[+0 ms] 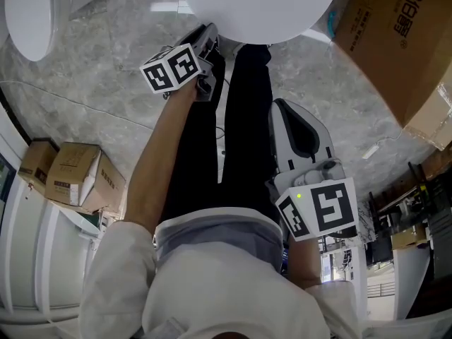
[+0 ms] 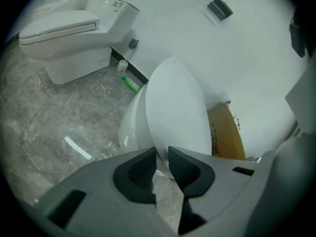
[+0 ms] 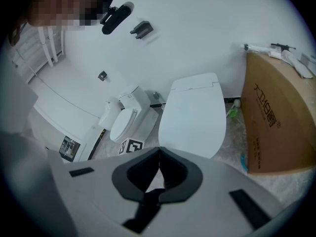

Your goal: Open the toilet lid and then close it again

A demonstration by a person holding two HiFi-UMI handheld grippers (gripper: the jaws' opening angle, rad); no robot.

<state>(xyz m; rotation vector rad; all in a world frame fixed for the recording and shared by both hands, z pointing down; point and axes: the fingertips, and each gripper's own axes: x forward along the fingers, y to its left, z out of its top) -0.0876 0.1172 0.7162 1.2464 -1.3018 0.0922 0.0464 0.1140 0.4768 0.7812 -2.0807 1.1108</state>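
The white toilet lid (image 1: 261, 6) lies low over its bowl at the top of the head view. My left gripper (image 1: 214, 35) reaches its front edge. In the left gripper view the lid (image 2: 175, 107) fills the middle, and its front rim sits between the dark pads of the left gripper (image 2: 163, 154), which press on it. My right gripper (image 1: 277, 104) hangs back beside the person's black trouser leg, away from the toilet. In the right gripper view the right gripper (image 3: 159, 154) has its tips touching with nothing between them, and the lid (image 3: 195, 115) lies ahead.
A large cardboard box (image 1: 402, 41) stands right of the toilet. A second toilet (image 1: 32, 13) stands at the left, lid down. Small cardboard boxes (image 1: 70, 175) sit by the left wall. A green bottle (image 2: 131, 84) lies by the wall base. The floor is grey marble.
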